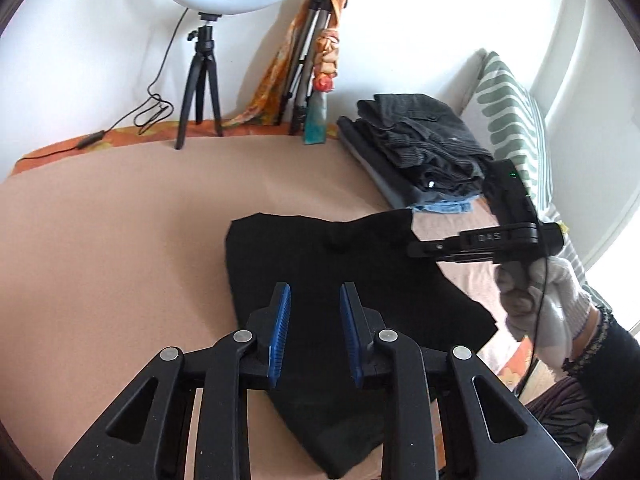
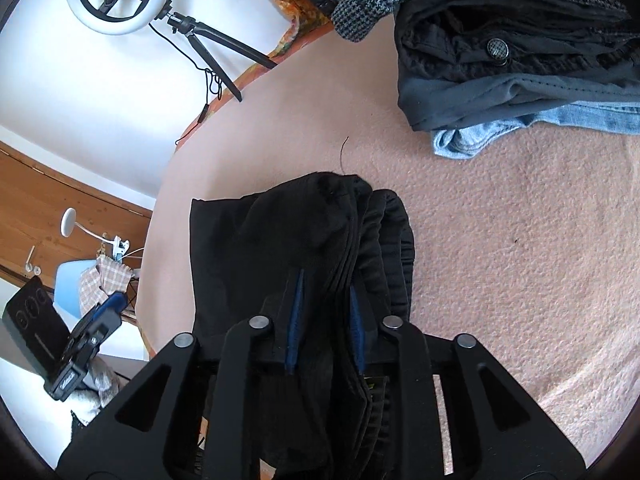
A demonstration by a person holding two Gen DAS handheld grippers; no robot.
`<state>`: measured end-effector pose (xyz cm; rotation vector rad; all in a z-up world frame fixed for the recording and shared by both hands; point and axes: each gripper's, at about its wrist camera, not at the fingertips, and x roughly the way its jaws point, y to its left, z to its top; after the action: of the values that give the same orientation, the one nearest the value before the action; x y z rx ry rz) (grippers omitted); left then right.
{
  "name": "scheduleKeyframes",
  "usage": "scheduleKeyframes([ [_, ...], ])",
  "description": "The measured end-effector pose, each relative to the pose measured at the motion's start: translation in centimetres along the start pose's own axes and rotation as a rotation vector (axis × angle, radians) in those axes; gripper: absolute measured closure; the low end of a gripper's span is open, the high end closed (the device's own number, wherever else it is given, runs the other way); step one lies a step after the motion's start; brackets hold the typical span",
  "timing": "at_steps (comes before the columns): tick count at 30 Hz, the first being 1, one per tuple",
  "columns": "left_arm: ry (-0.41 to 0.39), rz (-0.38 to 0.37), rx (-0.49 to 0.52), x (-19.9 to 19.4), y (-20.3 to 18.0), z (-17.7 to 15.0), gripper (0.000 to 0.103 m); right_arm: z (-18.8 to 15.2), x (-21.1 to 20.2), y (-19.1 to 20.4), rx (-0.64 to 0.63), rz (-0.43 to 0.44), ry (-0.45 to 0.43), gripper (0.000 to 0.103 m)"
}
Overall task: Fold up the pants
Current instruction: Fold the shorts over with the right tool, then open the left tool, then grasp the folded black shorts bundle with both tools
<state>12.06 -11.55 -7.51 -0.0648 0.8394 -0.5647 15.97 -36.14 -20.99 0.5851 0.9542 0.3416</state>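
Note:
Black pants lie folded on the pink blanket. My left gripper is open and empty, its blue pads hovering over the near part of the pants. My right gripper has its jaws around a bunched stack of the pants' edge with the elastic waistband beside it. In the left wrist view the right gripper reaches in from the right at the pants' far right corner, held by a white-gloved hand.
A pile of folded dark clothes and jeans sits at the far right of the bed, also in the right wrist view. A ring light on a tripod, a second tripod with an orange scarf and a striped pillow stand behind.

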Motion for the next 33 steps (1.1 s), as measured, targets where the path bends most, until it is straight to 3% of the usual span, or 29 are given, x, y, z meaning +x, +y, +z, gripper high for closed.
scheduleKeyframes([
  [2,0.009,0.024,-0.006,0.9,1.0,0.5,0.080,-0.5,0.0,0.4,-0.017,-0.006,0.001,0.068],
  [4,0.022,0.048,-0.017,2.0,2.0,0.6,0.079,-0.9,0.0,1.1,-0.056,-0.054,-0.013,0.068],
  [6,0.033,0.056,-0.040,3.0,2.8,0.6,0.079,-1.1,0.4,1.8,-0.097,-0.115,-0.016,0.072],
  [8,0.035,0.064,-0.059,3.8,3.4,0.5,0.079,-1.3,0.6,2.2,-0.130,-0.191,-0.021,0.092],
  [18,0.031,0.085,-0.149,7.8,5.4,1.5,0.079,-1.7,-0.4,1.3,-0.104,-0.270,-0.040,0.094],
  [20,0.031,0.082,-0.162,8.6,5.6,1.9,0.075,-1.9,-0.6,1.3,-0.107,-0.282,-0.035,0.094],
  [22,0.031,0.084,-0.169,9.4,5.9,2.3,0.060,-2.1,-0.6,1.1,-0.097,-0.287,-0.027,0.094],
  [27,0.050,0.122,-0.160,11.1,6.7,2.9,0.058,-2.5,-1.1,0.6,-0.088,-0.271,-0.016,0.094],
  [30,0.039,0.092,-0.240,10.6,8.0,3.2,0.057,-2.4,-1.2,0.5,-0.073,-0.240,-0.012,0.087],
  [33,0.010,0.065,-0.266,9.0,8.6,3.6,0.057,-2.3,-1.7,-0.1,-0.039,-0.189,-0.022,0.046],
])
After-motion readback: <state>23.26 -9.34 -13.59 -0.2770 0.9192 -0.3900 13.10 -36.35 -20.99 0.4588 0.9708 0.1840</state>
